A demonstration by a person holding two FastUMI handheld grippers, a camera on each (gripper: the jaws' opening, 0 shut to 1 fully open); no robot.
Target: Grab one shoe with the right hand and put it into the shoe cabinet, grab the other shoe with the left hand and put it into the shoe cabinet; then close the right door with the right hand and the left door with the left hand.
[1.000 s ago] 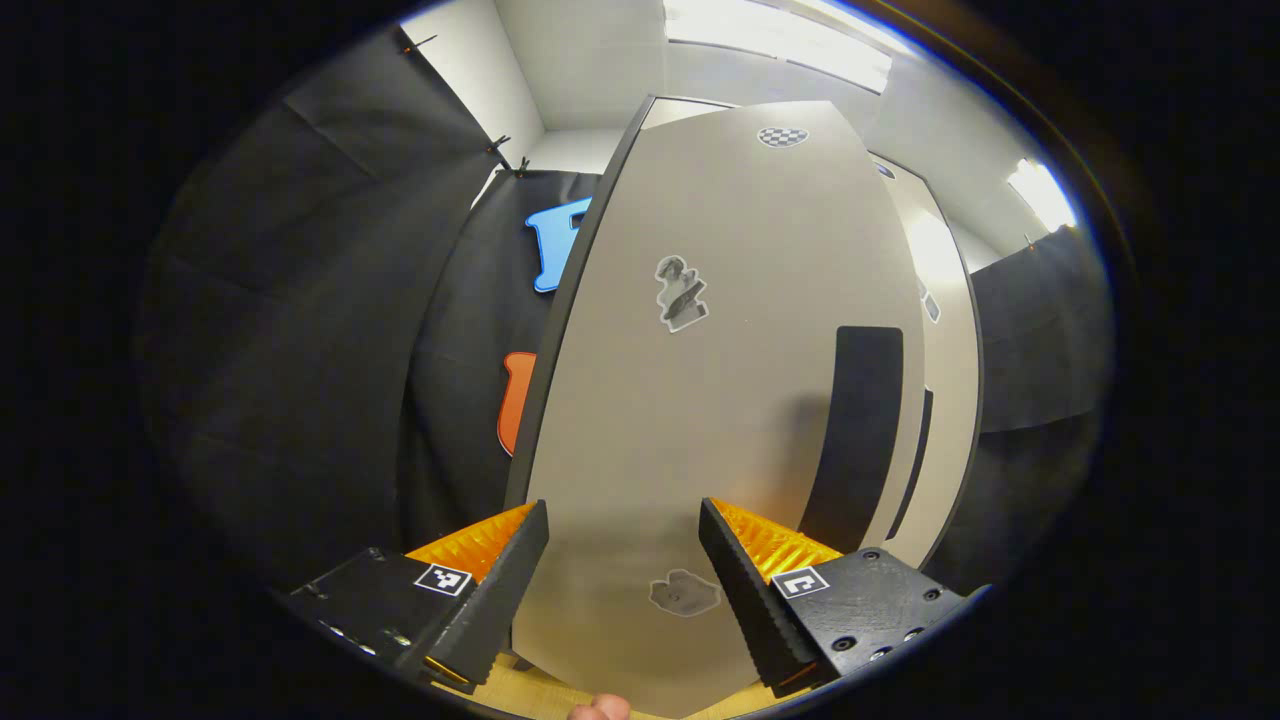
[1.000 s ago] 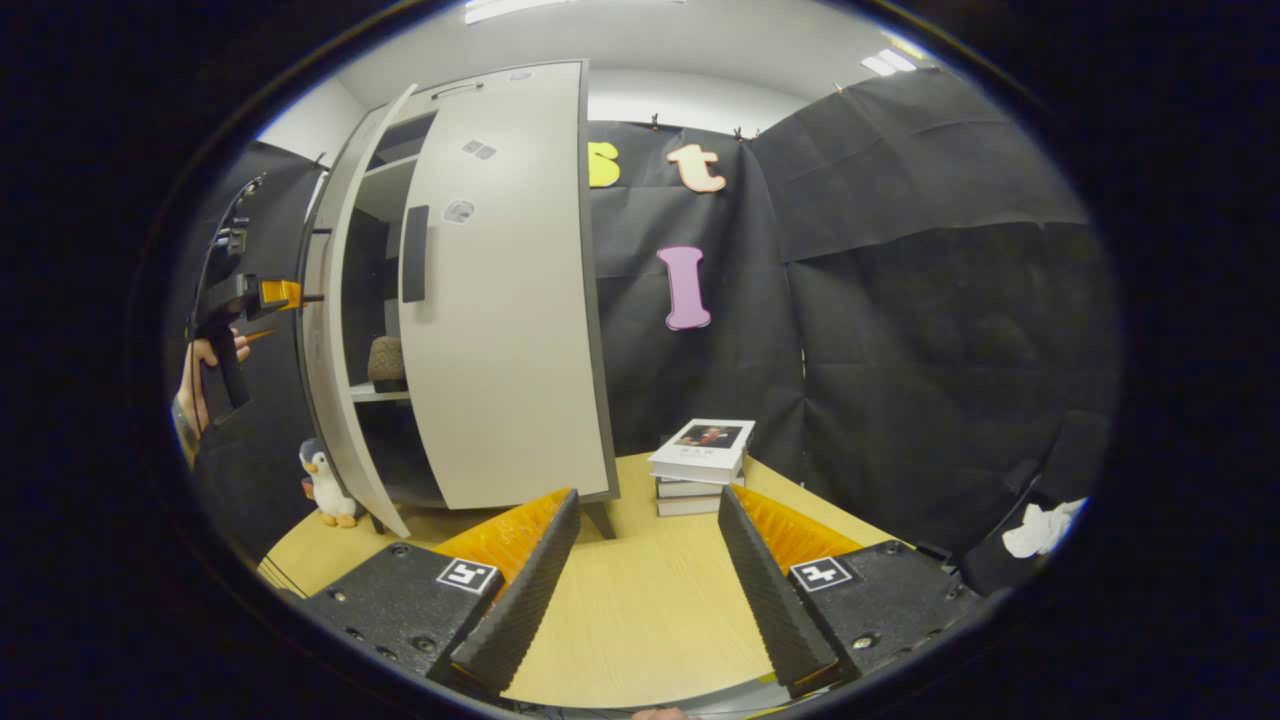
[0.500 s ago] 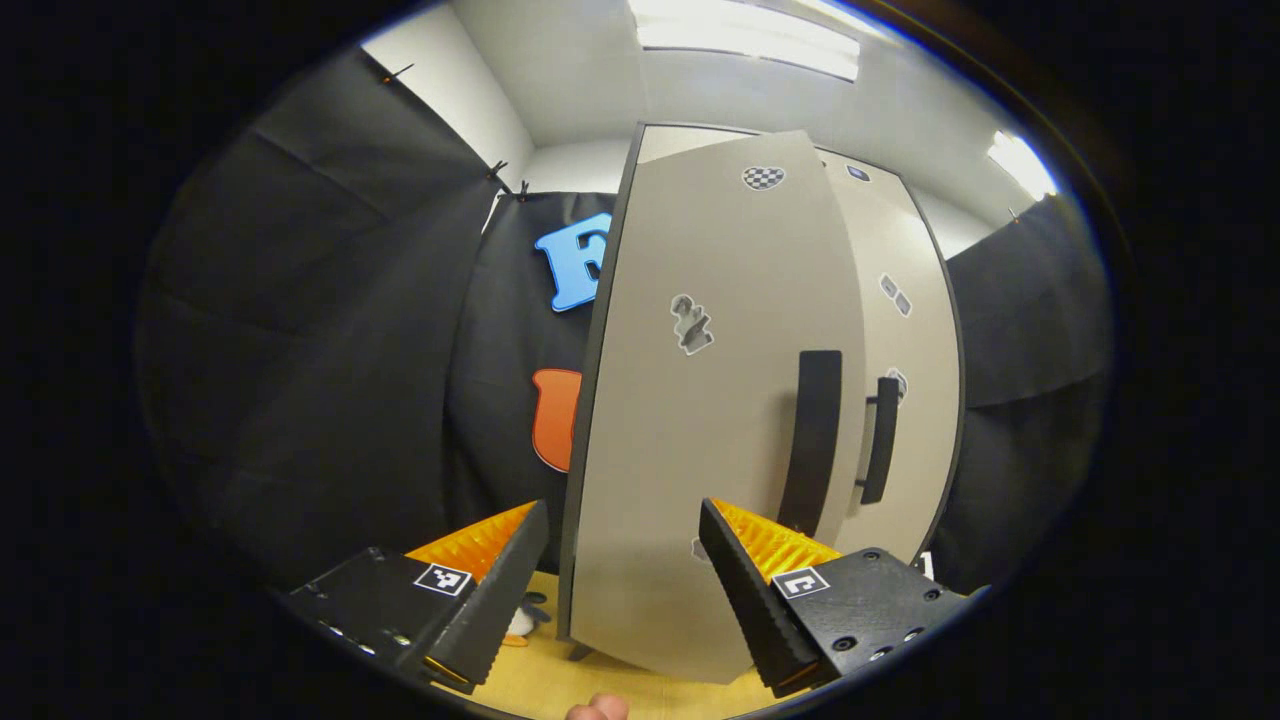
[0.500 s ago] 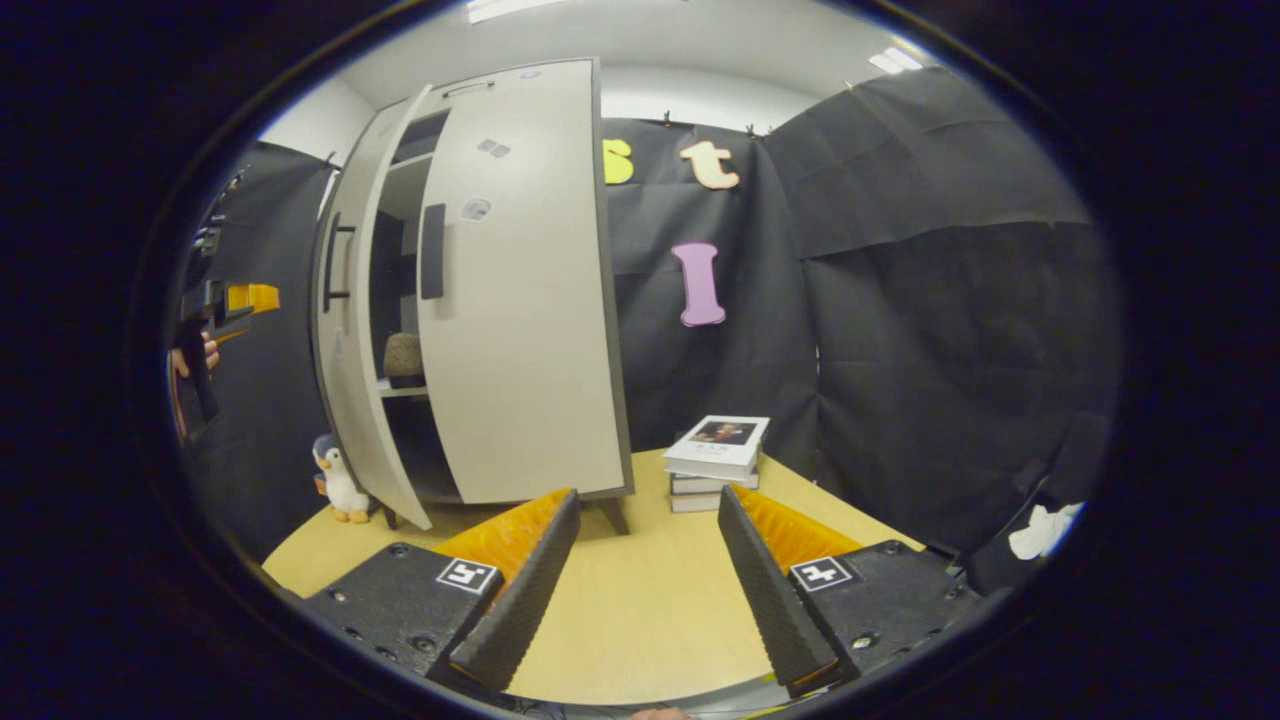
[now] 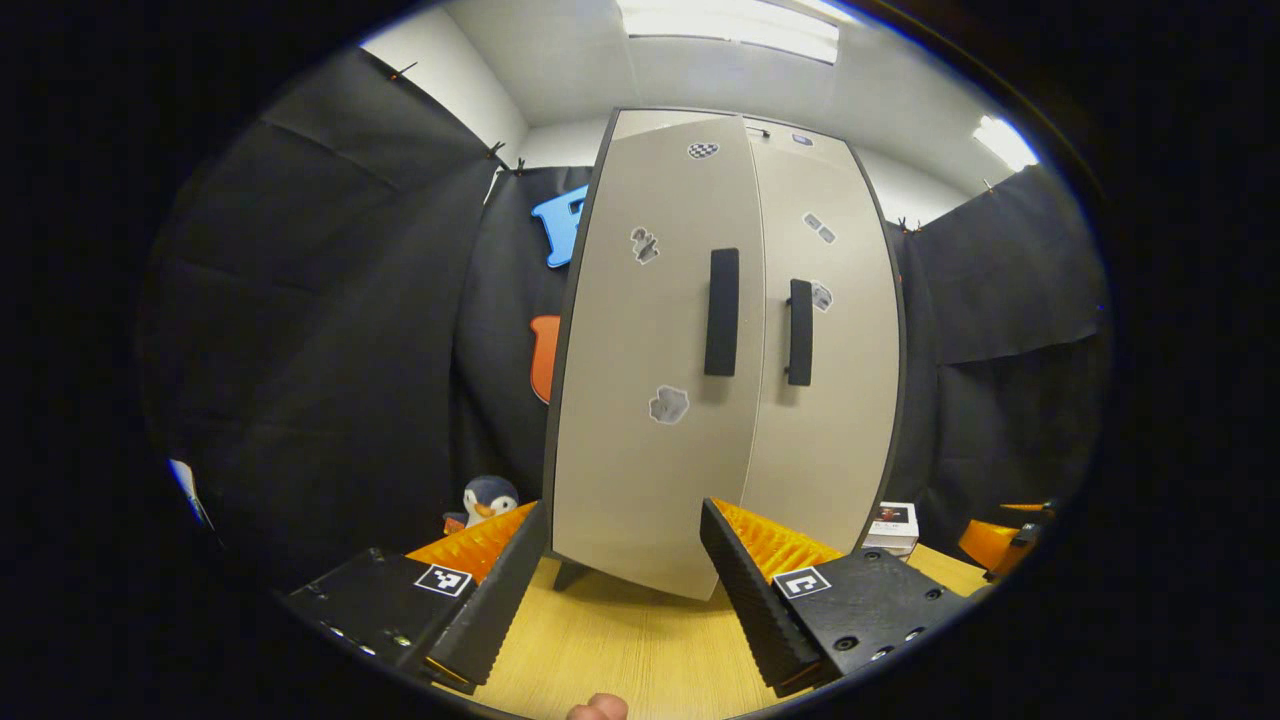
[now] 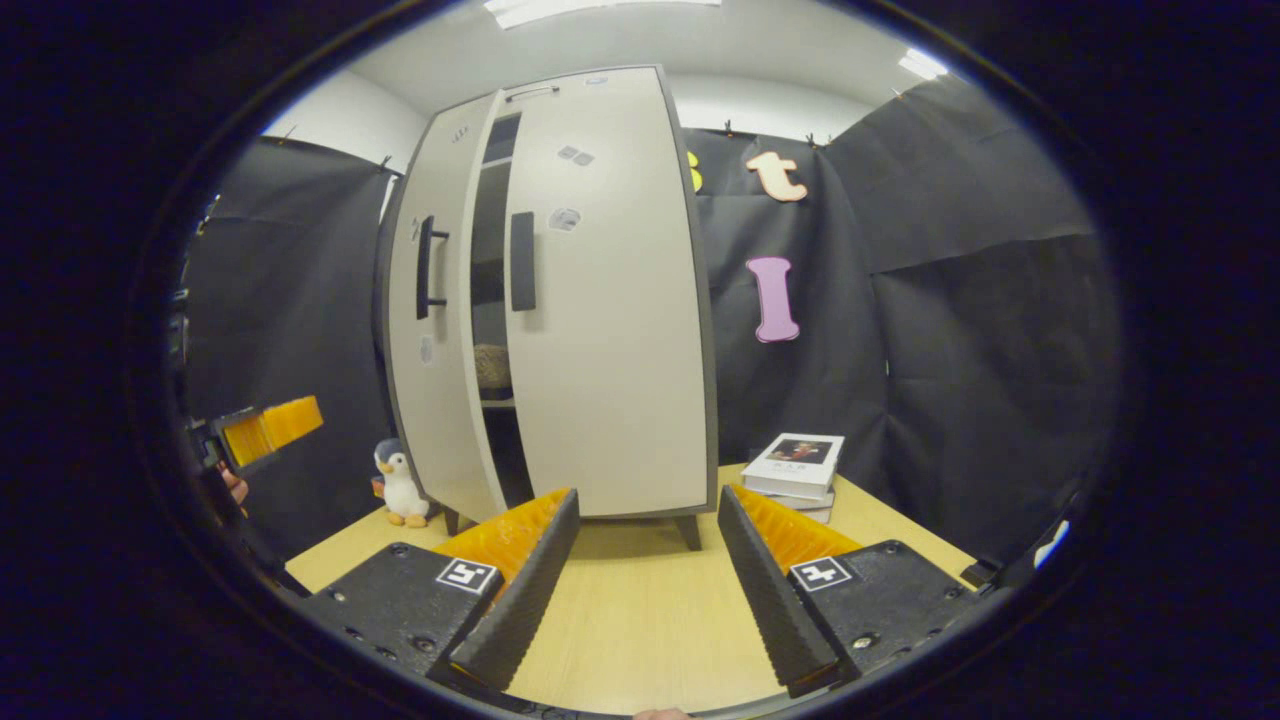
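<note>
The tall grey shoe cabinet point(image 5: 700, 420) stands on the wooden table. In the left gripper view its left door point(image 5: 640, 330) and right door point(image 5: 830, 400) look almost flush, their dark handles point(image 5: 722, 312) side by side. From the right gripper view a narrow dark gap still separates the left door point(image 6: 430, 380) from the right door point(image 6: 610, 350), and a brown shoe point(image 6: 492, 365) sits on a shelf inside. My left gripper point(image 5: 620, 590) is open, back from the cabinet; it shows too at the left edge point(image 6: 265, 430). My right gripper point(image 6: 645, 590) is open over the table.
A penguin toy point(image 6: 400, 485) stands left of the cabinet's foot. A stack of books point(image 6: 800, 470) lies on the table point(image 6: 640, 620) to the cabinet's right. Black cloth walls close in all around.
The left door has swung from wide open to nearly shut. My left gripper has drawn back from it and dropped lower. The right gripper has turned slightly toward the cabinet.
</note>
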